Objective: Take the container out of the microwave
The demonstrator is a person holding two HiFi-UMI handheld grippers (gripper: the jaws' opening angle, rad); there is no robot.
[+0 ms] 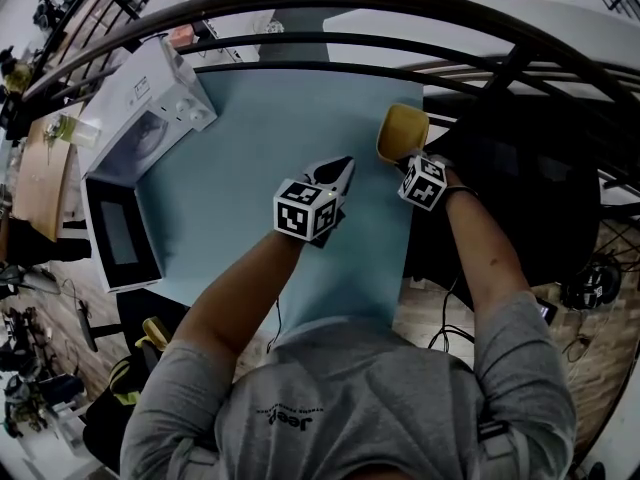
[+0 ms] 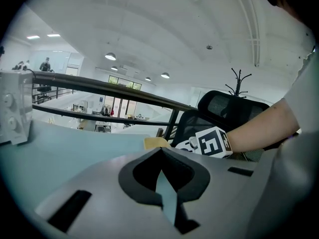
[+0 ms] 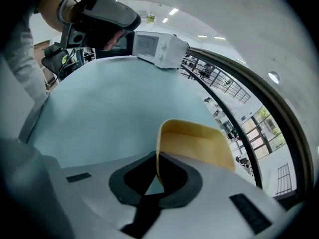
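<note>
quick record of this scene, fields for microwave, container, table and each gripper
microwave: white microwave at the table's left side, door open
container: yellow container, looks empty, outside the microwave, near the table's right edge
right gripper: right gripper shut on the container's wall
left gripper: left gripper shut, nothing between the jaws, over the middle of the table
table: table, light blue top
container resting on table: cannot tell

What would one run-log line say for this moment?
right gripper: shut on yellow container rim | left gripper: shut, empty | container: outside microwave, near table right edge | door: open
</note>
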